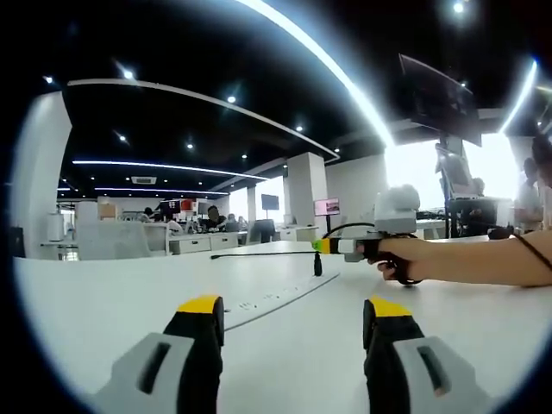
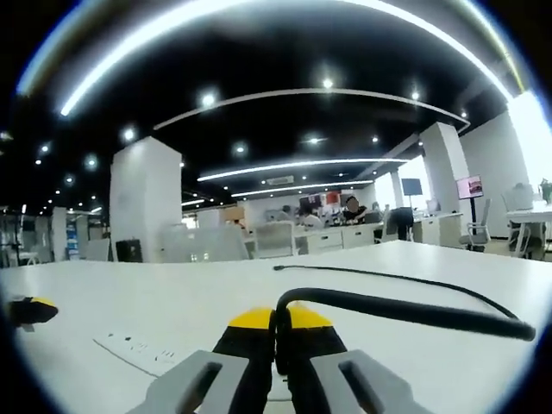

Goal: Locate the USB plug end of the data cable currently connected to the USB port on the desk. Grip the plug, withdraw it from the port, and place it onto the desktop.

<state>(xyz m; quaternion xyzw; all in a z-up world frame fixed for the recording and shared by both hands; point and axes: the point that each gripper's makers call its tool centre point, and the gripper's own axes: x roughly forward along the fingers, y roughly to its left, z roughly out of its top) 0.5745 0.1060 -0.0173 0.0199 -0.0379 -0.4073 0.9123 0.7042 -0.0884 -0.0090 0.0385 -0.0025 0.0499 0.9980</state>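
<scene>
Right gripper point(image 2: 278, 326) clamps black cable point(image 2: 414, 310) — plug hidden between jaws.

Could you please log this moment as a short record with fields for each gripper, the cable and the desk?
right gripper: shut on the black cable, held above the white desk
left gripper: open, holding nothing, low over the desk
cable: hangs from the right gripper; loose end trails across the desktop
plug: hanging free just above the socket strip
socket strip: flat white strip set in the desk
</scene>
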